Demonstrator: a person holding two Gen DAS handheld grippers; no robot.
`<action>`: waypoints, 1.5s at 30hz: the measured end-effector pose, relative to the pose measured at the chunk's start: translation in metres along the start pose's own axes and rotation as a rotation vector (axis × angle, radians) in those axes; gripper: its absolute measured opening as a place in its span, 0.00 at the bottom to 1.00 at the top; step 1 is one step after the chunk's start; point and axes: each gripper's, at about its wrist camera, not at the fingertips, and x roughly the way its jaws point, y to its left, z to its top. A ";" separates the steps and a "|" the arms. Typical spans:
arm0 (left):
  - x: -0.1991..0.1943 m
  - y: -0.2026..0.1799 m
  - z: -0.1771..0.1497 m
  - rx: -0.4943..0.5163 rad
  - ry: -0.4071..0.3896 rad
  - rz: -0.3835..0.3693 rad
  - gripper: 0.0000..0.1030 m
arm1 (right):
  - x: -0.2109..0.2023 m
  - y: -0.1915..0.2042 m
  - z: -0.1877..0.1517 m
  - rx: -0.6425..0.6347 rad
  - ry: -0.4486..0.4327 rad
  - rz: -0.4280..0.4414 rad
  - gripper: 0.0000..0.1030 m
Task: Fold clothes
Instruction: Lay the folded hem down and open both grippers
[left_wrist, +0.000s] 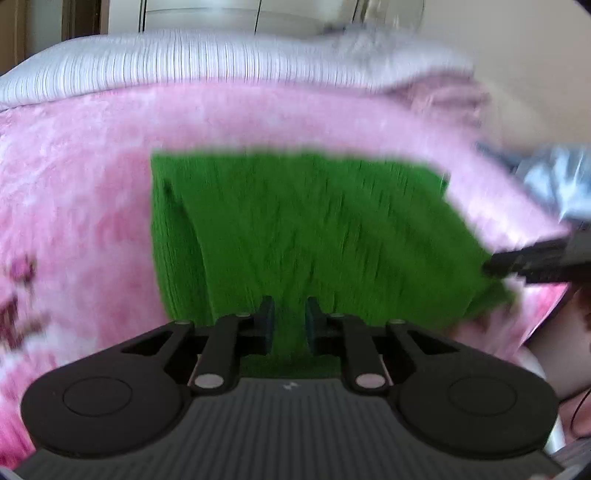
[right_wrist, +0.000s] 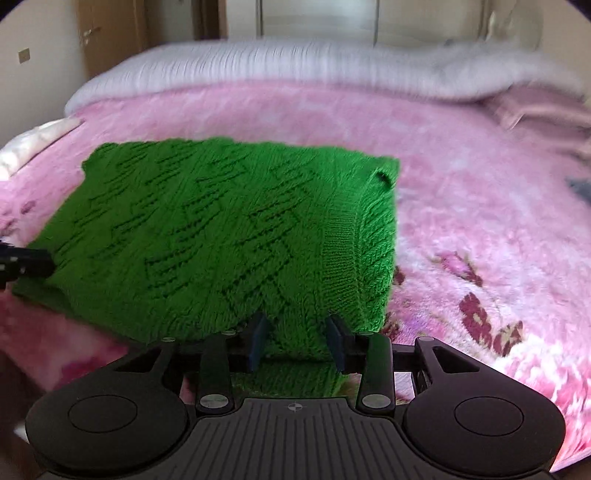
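A: Green knit sweater (right_wrist: 221, 236), folded, lies on the bed's pink fleece blanket (right_wrist: 461, 192). I've got both of my tools at its near edge.

B: Left hand-held gripper (left_wrist: 289, 319)?

A: Its fingers (left_wrist: 266, 317) are a little apart, with green fabric between them. View is motion-blurred, so I can't tell whether it's pinching or loose.

B: Right one?

A: Right hand-held gripper (right_wrist: 298, 341) has its pads wider apart, straddling the sweater's near edge; knit sits in the gap, pads not pressed onto it. Looks open.

B: What differs between the views?

A: Right wrist view is sharper: zigzag eyelet pattern, ribbed band (right_wrist: 338, 254) curving along the right side. It also shows a wooden door (right_wrist: 107, 37) far left and dark red flowers (right_wrist: 487, 317) on the blanket. Left wrist view shows a grey crumpled cloth (left_wrist: 557, 184) at the right edge and the right tool's black tip touching the sweater's right corner. Both show the white ribbed quilt (left_wrist: 184, 62) at the far end.
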 end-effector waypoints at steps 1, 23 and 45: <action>-0.003 0.007 0.012 0.004 -0.034 -0.002 0.15 | -0.003 -0.008 0.010 0.010 -0.019 0.023 0.37; 0.097 0.087 0.065 0.029 -0.082 0.167 0.12 | 0.105 -0.094 0.098 0.095 -0.105 -0.076 0.37; 0.000 -0.038 -0.017 -0.019 0.039 0.069 0.13 | -0.015 0.031 -0.017 0.152 -0.179 -0.087 0.37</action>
